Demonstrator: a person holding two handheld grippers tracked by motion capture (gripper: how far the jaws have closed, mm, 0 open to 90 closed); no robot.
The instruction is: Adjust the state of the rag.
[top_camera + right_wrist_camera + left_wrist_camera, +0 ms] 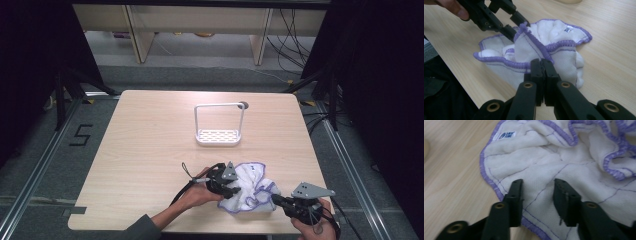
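One light wood table (150, 150) with rounded corners, standing on grey carpet with dark curtains either side and pale furniture legs and cables beyond the far edge; a black "5" marked on the floor at 9 o'clock of the table; one white wire rack (219, 125), upright near table centre, toward 12 o'clock from the cloth, well apart from it; one crumpled white cloth (252, 187) with purple stitched hem, lying near the front edge at about 5 o'clock on the table, small label (507, 135) near one corner, print too blurred to read; two grippers; left gripper (231, 190) at the cloth's 9 o'clock side, jaws spread apart over the fabric, nothing held; right gripper (278, 201) at the cloth's 4 o'clock corner, jaws pressed together, a fold of hem seemingly pinched though the contact is hard to make out; right hand (315, 227) cut off by the bottom edge.
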